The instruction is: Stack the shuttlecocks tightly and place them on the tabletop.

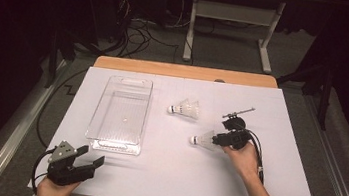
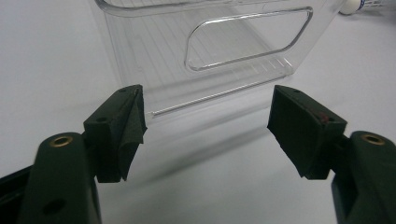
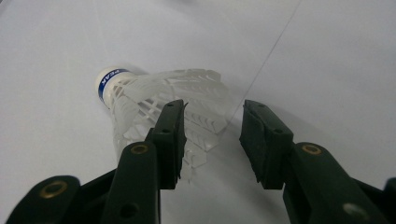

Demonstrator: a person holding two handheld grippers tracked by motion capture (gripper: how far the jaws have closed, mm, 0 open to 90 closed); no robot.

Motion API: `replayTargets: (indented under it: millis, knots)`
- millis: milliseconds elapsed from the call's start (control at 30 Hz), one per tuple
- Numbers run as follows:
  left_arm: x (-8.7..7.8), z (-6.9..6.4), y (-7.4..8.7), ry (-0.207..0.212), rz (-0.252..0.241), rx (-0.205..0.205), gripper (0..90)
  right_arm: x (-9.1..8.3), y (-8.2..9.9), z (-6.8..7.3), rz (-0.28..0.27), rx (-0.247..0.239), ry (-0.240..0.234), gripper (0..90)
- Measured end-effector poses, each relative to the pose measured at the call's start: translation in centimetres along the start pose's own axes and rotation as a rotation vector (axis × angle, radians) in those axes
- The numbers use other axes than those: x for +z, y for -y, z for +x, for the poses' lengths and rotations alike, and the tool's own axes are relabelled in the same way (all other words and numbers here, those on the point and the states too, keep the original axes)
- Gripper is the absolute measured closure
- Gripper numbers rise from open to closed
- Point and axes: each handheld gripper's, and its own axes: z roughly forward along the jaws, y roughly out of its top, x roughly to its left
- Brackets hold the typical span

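Right gripper [image 3: 212, 140] is hovering w/ jaws half apart around the skirt of the near shuttlecock [image 3: 159, 112], lying right of the clear bin [image 1: 120, 114]; nothing pinched. Left gripper [image 2: 205, 135] is idling open near the bin. Risk: off-centre squeeze is likely crushing feathers or flicking it away.

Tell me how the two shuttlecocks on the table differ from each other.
The near shuttlecock lies with its skirt at the right gripper, whose fingers are parted and not pressing on it; the far shuttlecock lies alone, farther up the table. The near shuttlecock sits farther from the clear plastic bin, and the far shuttlecock lies closer to it. Both are white with a plastic skirt, lie on their sides, and point their caps towards the bin.
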Motion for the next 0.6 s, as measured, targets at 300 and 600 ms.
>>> replayTargets:
  millis: [300, 600]
  knots:
    - [0.0, 0.0, 0.0, -0.004, -0.004, -0.001, 28.9, -1.0, 0.7, -0.2, -0.028, -0.002, 0.008, 60.3]
    - [-0.1, 0.1, 0.0, -0.007, -0.008, -0.002, 28.9, -2.1, 1.5, -0.3, -0.063, -0.002, 0.004, 60.0]
